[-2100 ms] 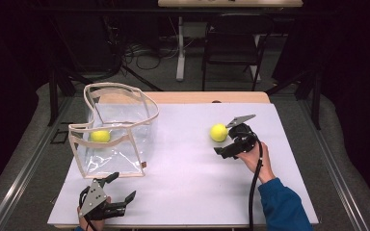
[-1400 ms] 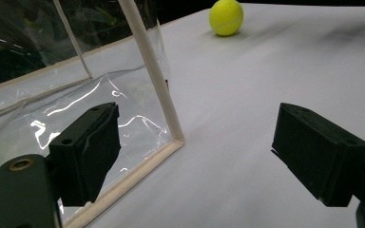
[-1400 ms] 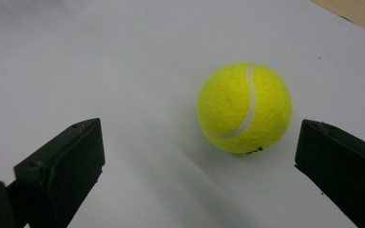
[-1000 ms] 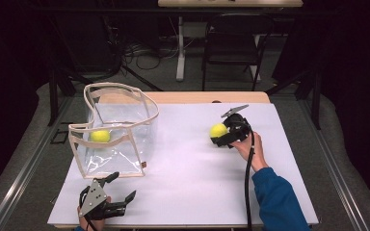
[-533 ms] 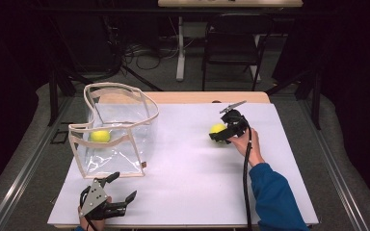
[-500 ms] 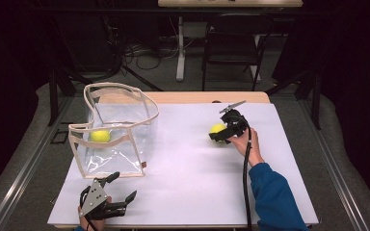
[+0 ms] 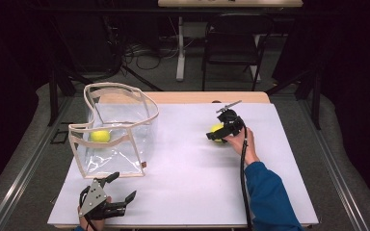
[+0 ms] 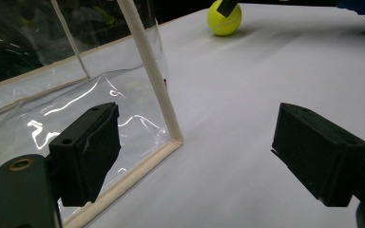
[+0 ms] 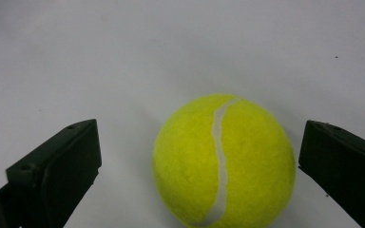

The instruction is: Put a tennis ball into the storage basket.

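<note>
A yellow tennis ball [image 7: 216, 131] lies on the white table at the right, and my right gripper [image 7: 218, 134] hangs right over it. In the right gripper view the ball [image 9: 223, 159] sits between the two black jaws, which stand wide apart and do not touch it. A clear bag with cream trim [image 7: 115, 127] stands at the left with a second yellow ball [image 7: 99, 136] inside. My left gripper [image 7: 120, 195] rests open near the front left edge, beside the bag's corner [image 8: 168, 137]. The far ball [image 8: 224, 18] shows at the top of the left gripper view.
The white tabletop [image 7: 183, 163] spreads between the bag and the right gripper. A black chair [image 7: 231, 43] and a desk leg [image 7: 179, 48] stand behind the table. Dark floor and metal rails [image 7: 19, 168] run along the left side.
My right gripper has moved left and forward onto the ball and now straddles it. The left gripper has stayed put.
</note>
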`<act>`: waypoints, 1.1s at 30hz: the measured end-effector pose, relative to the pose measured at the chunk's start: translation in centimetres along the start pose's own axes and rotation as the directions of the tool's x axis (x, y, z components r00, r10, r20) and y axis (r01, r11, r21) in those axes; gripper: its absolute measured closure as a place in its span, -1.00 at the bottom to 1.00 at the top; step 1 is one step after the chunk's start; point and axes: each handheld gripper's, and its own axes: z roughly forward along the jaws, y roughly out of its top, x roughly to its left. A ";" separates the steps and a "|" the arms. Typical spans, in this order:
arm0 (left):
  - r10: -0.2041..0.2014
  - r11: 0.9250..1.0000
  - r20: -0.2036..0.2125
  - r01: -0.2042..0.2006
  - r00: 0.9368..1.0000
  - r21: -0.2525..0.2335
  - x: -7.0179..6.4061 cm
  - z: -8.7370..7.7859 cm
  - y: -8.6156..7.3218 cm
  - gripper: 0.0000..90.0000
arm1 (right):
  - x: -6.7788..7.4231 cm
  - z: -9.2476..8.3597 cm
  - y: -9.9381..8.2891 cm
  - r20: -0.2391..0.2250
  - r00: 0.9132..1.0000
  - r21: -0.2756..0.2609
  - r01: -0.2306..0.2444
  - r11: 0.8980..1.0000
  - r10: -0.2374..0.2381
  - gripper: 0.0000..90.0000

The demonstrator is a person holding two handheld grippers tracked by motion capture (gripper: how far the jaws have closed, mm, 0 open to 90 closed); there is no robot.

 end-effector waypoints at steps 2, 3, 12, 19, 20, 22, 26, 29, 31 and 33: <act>0.003 1.000 0.004 -0.003 1.000 0.003 0.0 0.0 0.0 -0.65 | 0.0 0.2 0.0 -0.005 1.000 0.016 -0.008 1.000 0.008 -1.00; 0.003 1.000 0.006 -0.003 1.000 0.003 0.0 0.1 0.0 -0.65 | -0.1 0.3 -0.1 -0.004 1.000 0.018 -0.005 1.000 0.005 -1.00; 0.002 1.000 0.007 -0.002 1.000 0.005 0.0 0.1 0.0 -0.65 | -0.2 1.0 -0.2 -0.003 1.000 0.047 -0.018 0.999 0.018 -0.96; 0.002 1.000 0.006 -0.002 1.000 0.003 0.0 0.1 0.0 -0.65 | 0.0 1.1 -0.1 0.022 1.000 0.064 -0.008 0.998 0.006 -0.83; 0.003 1.000 0.007 -0.003 1.000 0.006 0.0 0.1 0.0 -0.65 | 0.0 1.1 -0.1 0.027 1.000 0.067 -0.014 0.998 0.012 -0.81; 0.004 1.000 0.008 -0.004 1.000 0.007 0.0 0.1 0.0 -0.65 | -0.1 1.1 -0.2 0.033 0.999 0.069 -0.014 0.998 0.011 -0.74; 0.001 1.000 0.007 -0.001 1.000 0.005 0.1 0.1 0.0 -0.65 | -0.3 1.2 -0.4 0.033 0.999 0.068 -0.030 0.997 0.028 -0.68; 0.003 1.000 0.009 -0.003 1.000 0.007 0.0 0.1 0.0 -0.65 | -0.4 1.2 -0.4 0.051 0.998 0.097 -0.027 0.995 0.022 -0.66; 0.002 1.000 0.007 -0.002 1.000 0.005 0.0 0.2 0.0 -0.65 | -0.4 1.2 -0.4 0.054 0.998 0.110 -0.023 0.994 0.017 -0.59; 0.003 1.000 0.006 -0.003 1.000 0.007 0.0 0.2 0.0 -0.65 | -0.4 1.2 -0.4 0.054 0.998 0.101 -0.023 0.995 0.018 -0.51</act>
